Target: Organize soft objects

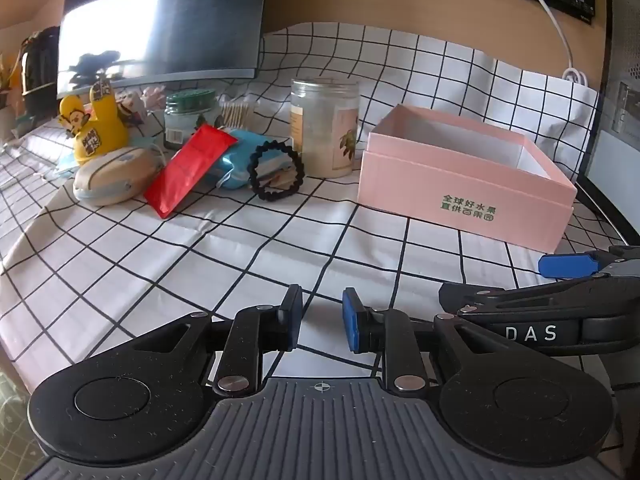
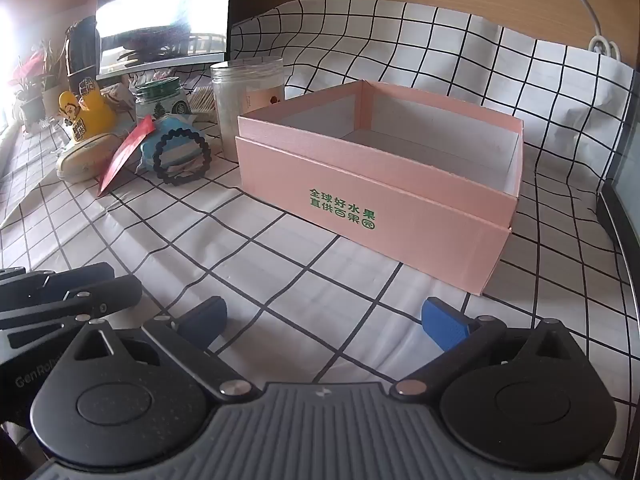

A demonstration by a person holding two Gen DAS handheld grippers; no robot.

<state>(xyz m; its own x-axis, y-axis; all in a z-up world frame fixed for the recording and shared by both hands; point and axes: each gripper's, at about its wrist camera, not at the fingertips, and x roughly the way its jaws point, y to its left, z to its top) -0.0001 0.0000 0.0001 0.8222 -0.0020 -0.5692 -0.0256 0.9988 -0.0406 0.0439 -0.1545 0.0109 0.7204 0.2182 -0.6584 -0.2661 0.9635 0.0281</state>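
Two hand-held grippers hang low over the checked worktop (image 1: 168, 264): the left hand-held gripper (image 1: 322, 318) has its jaws nearly together with nothing between them, the right hand-held gripper (image 2: 324, 322) is spread wide and empty. Beyond them sits one pink box (image 2: 376, 184), open; only the right view looks down onto its bare white floor. To the box's left lie the soft things: one black hair tie (image 1: 276, 170) on a blue packet (image 1: 240, 160), one red pouch (image 1: 188, 168), one beige case (image 1: 116, 176). Behind stand two jars (image 1: 324, 124) and one yellow toy (image 1: 96, 124).
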